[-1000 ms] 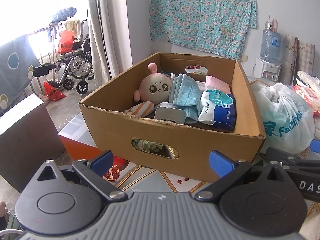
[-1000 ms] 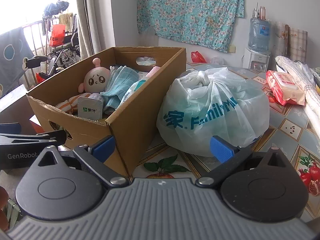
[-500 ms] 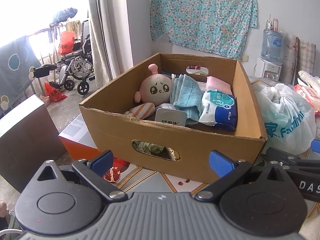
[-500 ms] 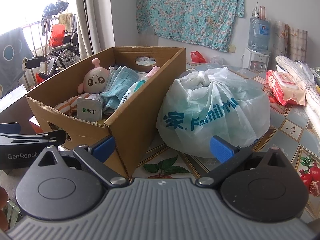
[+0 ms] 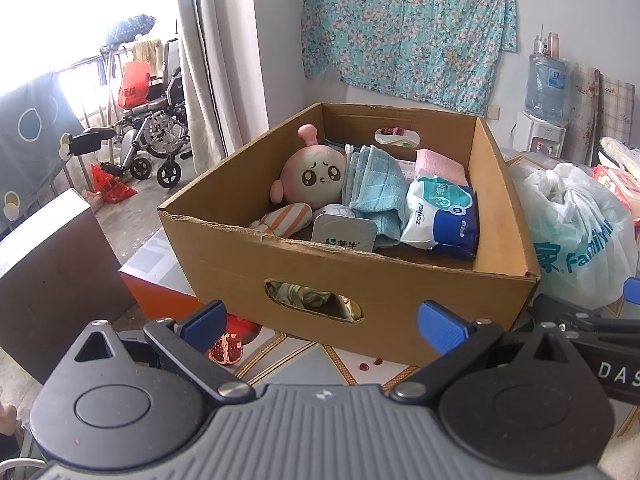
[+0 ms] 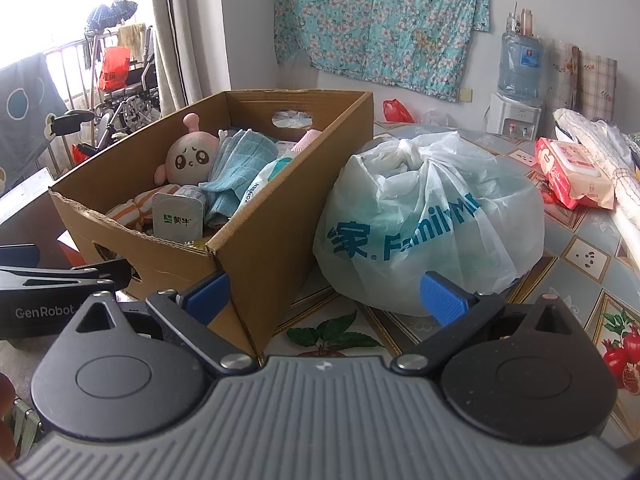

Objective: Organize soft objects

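Hardly anything is seen to have moved across the last second: only a slight drift of both views is noticed, and the cardboard box [image 5: 360, 280] is framed almost as it was. Left tongs [image 5: 322, 326] are held spread wide and empty, low in front of the box's near wall, apart from it. Right tongs [image 6: 326, 294] are likewise held spread and empty, with the box's near corner seen between the blue fingertips [image 6: 444, 294], though contact cannot be told. Inside the box a pink plush doll [image 5: 312, 178] is leaned toward the far left corner, a blue towel [image 5: 374, 184] is laid beside it, a pack of wipes [image 5: 442, 214] is propped toward the right wall, and a striped orange soft toy [image 5: 286, 218] and a sealed white cup [image 5: 344, 234] are set near the front. A tied plastic bag [image 6: 432, 216] is rested on the counter [image 6: 576, 252] just beside the box's right wall, and a red pack of tissues [image 6: 572, 172] is left farther back. The task is judged to be well advanced, since most soft things are already gathered in the box; the bag and the red pack are judged to be what may remain, though this cannot be confirmed.
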A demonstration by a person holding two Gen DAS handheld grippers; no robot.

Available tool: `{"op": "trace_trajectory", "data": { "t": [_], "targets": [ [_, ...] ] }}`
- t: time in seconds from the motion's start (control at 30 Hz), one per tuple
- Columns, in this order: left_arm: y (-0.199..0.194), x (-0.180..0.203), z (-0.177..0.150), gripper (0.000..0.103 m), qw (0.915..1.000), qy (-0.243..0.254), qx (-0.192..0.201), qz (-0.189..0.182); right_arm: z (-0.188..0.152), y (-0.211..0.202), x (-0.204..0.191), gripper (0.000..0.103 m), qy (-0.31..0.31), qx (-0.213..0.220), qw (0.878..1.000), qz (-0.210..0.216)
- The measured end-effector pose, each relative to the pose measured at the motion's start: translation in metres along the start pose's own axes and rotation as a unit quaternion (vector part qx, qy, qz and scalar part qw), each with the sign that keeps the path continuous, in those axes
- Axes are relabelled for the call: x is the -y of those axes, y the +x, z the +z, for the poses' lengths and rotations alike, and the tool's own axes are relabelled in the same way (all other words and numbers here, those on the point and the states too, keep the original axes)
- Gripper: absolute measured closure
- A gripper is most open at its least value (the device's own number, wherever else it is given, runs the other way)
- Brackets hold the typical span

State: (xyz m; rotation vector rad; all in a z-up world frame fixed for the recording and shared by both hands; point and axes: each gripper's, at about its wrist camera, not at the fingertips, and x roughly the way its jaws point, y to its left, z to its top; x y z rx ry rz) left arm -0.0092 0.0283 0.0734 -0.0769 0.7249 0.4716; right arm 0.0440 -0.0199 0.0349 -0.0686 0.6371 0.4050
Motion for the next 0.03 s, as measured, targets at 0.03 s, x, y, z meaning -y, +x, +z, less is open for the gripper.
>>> {"op": "trace_trajectory", "data": {
  "t": [0.03],
  "targets": [
    [0.0001,0.0008,-0.0004,0.001,1.0,0.0,0.0,0.0,-0.0002,0.0007,-0.0003,0.001,-0.001,-0.001,1.0,0.0]
  ]
}}
